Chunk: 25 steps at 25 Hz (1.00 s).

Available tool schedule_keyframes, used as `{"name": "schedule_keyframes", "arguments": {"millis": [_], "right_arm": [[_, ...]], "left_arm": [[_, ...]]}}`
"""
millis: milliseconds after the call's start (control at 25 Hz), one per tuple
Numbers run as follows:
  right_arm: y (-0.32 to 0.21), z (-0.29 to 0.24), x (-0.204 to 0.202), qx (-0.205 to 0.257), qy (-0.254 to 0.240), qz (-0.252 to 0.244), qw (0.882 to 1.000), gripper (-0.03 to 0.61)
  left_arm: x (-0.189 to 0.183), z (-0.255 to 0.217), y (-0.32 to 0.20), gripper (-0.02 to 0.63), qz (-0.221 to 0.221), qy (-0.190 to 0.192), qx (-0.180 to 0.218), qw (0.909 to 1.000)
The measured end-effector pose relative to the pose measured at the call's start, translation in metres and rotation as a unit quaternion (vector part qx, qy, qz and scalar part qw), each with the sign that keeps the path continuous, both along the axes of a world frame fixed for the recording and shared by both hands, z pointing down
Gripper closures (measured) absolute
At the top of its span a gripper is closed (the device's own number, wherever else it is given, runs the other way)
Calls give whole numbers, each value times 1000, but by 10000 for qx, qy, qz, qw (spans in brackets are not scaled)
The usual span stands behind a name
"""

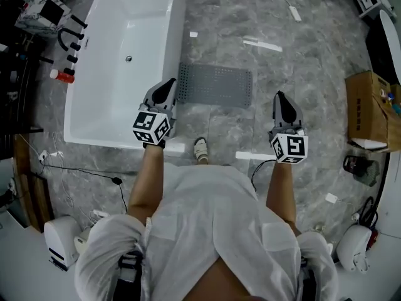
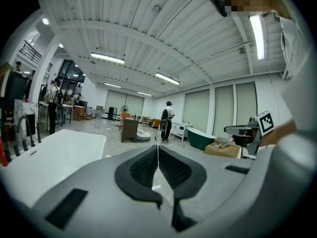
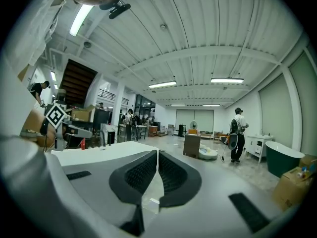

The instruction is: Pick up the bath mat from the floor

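Grey and dotted with holes, the bath mat [image 1: 215, 85] lies flat on the marbled floor [image 1: 313, 68] in the upper centre of the head view. Its left end is just beside the long wall of the white bathtub [image 1: 177, 36]. The left claw [image 1: 168, 84] shows at the mat's left end, over the tub's edge. The right claw [image 1: 279, 98] shows to the lower right of the mat's right end, apart from it. In each gripper view the dark ribbed pads [image 2: 143, 167] [image 3: 141, 172] meet along one thin line with nothing between them, so both claws are closed and empty. Both look out level across the room, and the mat does not appear in either gripper view.
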State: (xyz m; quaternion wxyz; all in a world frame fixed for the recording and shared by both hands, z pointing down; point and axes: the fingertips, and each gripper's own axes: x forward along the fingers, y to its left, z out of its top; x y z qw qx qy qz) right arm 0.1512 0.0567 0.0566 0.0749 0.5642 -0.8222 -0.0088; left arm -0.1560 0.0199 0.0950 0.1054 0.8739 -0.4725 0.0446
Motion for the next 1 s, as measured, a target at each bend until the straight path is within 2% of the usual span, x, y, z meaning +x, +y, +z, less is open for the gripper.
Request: {"name": "schedule_keyframes", "arguments": {"millis": [240,640,1000], "right_arm": [[-38,20,-16,-116,82,-102,9998,548],[-105,64,-14,-457,38,-472,9978,546],[-162,124,-24,-649,-19,-814,9946,546]], "left_arm": [[-3,22,-34,601,35,-98,-162,9998],[20,75,-67,601,-102,-154,-629,9978],[20,155,-95,600,-387,-231,-1104,9929]]}}
